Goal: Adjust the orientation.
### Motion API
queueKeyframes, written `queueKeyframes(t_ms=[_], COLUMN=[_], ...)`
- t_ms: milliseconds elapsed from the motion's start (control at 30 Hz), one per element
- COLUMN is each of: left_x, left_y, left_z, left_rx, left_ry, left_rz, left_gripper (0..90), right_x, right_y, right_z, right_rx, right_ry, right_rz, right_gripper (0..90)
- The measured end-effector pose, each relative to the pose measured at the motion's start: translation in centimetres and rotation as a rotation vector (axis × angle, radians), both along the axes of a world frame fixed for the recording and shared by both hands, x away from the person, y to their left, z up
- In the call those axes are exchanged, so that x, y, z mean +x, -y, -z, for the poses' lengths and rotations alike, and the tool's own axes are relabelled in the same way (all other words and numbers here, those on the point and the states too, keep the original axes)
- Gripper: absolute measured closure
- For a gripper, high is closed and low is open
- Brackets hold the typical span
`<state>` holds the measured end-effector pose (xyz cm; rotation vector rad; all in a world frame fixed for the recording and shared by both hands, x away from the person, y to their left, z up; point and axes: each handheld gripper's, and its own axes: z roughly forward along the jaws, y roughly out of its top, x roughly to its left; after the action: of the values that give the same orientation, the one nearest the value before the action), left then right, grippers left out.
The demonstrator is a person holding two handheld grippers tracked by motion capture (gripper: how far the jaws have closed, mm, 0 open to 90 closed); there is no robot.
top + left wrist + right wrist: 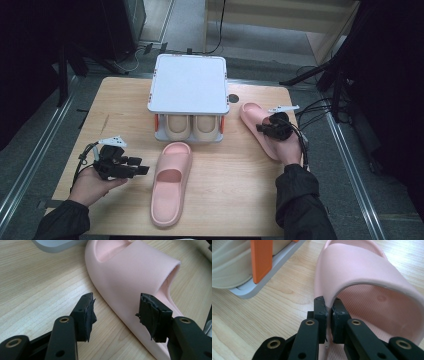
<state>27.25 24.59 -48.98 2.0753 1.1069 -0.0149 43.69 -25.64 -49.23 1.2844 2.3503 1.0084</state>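
Right tongs [328,305] clenched thinly on the far slipper's [372,275] strap edge risk slippage on lifting; left tongs [116,308] released beside the near slipper [130,282].

Even overhead light falls on the pale wooden tabletop [240,200], and shadows under things are soft and short. The floor and room around it sink into near black. The white flat rack top [189,84] is bright, nearly washed out. Both gripper views are sharp mid-frame, while the nearest black metal arms blur slightly.
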Motion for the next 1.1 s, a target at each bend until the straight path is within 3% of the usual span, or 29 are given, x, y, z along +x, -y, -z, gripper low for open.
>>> queueKeyframes(t_ms=[400, 633, 867, 967, 1100], left_x=[0.5, 1.2, 2.1, 2.2, 2.4], left_y=[0.0, 0.3, 0.6, 1.0, 1.2], left_z=[0.0, -0.1, 0.0, -0.2, -0.4], left_rx=[0.005, 0.008, -0.013, -0.03, -0.025], left_ry=[0.005, 0.014, 0.004, 0.036, 0.041], left_rz=[0.001, 0.013, 0.014, 0.034, 0.042], left_gripper=[47.7, 47.7, 49.0, 54.2, 55.9], right_x=[-2.4, -5.3, -7.6, -9.0, -10.2], right_y=[-0.4, -0.6, -0.8, -1.2, -1.5], right_z=[-1.6, -2.9, -2.8, -3.0, -3.3], right_rx=[-0.004, 0.028, 0.043, 0.03, 0.035], right_ry=[0.019, 0.038, 0.023, 0.024, 0.033], right_rz=[-0.002, -0.012, -0.017, -0.025, -0.036], right_gripper=[85.6, 85.6, 85.5, 85.4, 85.4])
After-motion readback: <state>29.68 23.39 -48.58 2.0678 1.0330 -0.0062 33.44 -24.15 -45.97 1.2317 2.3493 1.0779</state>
